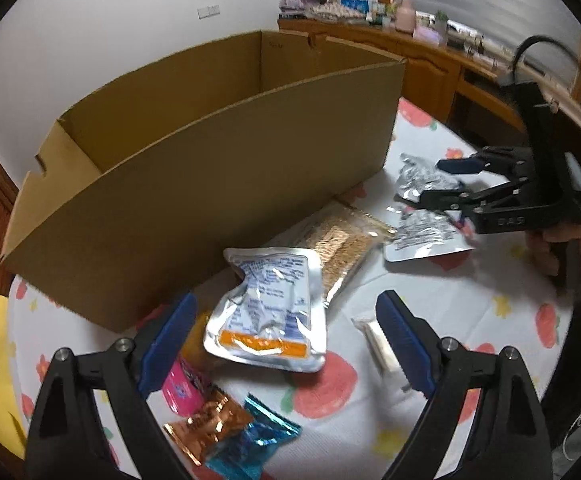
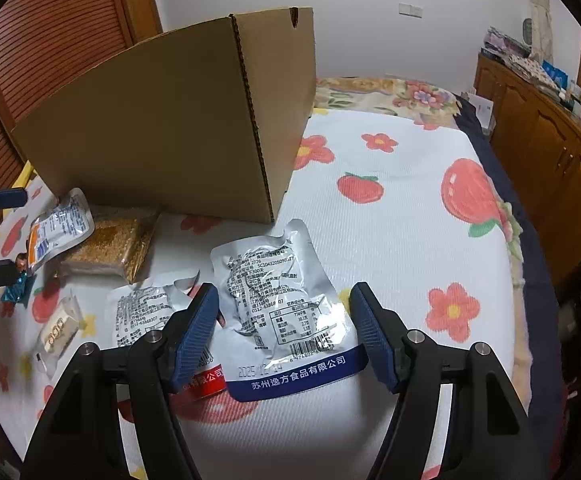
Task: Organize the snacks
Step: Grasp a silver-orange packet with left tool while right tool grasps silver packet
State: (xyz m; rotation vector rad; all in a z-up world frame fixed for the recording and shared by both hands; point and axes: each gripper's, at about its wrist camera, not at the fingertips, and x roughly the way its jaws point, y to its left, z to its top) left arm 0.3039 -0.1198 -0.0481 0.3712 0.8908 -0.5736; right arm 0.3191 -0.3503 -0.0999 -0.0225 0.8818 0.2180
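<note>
A cardboard box (image 1: 194,168) is stood open-topped on a bed cover printed with flowers and fruit (image 2: 402,240), and the snacks are scattered in front of it. The left gripper (image 1: 286,344) is held with its jaws spread wide above a silver pouch with an orange band (image 1: 270,312), which is not touched by either pad. Beside that pouch a clear bag of brown biscuits (image 1: 342,240) is laid against the box, and a pink packet (image 1: 180,388), a copper wrapper (image 1: 206,424) and a blue wrapper (image 1: 258,440) are clustered nearer the camera. The right gripper (image 2: 286,336) is spread on either side of a silver pouch with a blue band (image 2: 282,300), whose bottom edge is overlapped by a second pouch with a red band (image 2: 146,312); no pinch can be seen. A small white bar (image 2: 58,328) is left further aside.
</note>
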